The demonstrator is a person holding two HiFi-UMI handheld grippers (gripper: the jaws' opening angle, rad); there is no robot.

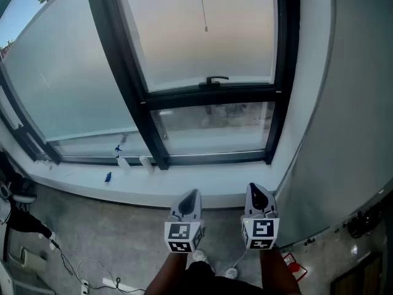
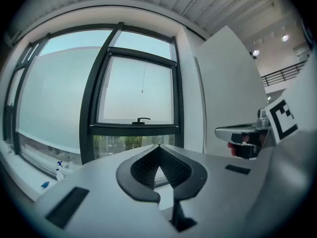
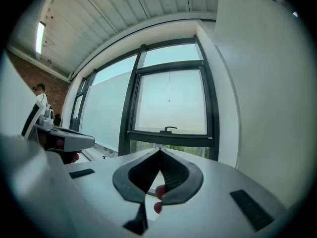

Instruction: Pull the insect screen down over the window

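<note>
low in the middle of the head view, my left gripper point(image 1: 191, 195) and right gripper point(image 1: 255, 190) hang side by side above the floor point(image 1: 110, 238), well short of the window point(image 1: 123, 72) and pointing level at it. the insect screen point(image 1: 202, 48) looks to me already drawn over the upper pane: it is milky there, while the strip of glass point(image 1: 215, 125) below the dark crossbar point(image 1: 209, 97) is clear. i cannot be sure the milkiness is mesh.

the step in hand, as i judge it, is the reach. that means going up and forward toward the small black handle point(image 1: 216, 80) at centre frame, or toward the thin cord point(image 1: 205, 23) hanging above it — whichever drives the screen. to do it well i would open one gripper before arriving and come at the handle square so it sits deep in the grip. then i would pull straight down along the window, evenly — a skewed tug could jam the screen at its sides.

left fingers point(image 2: 143, 168): clenched tip to tip, nothing between them, touching nothing. right fingers point(image 3: 174, 175): likewise pressed together and empty.
</note>
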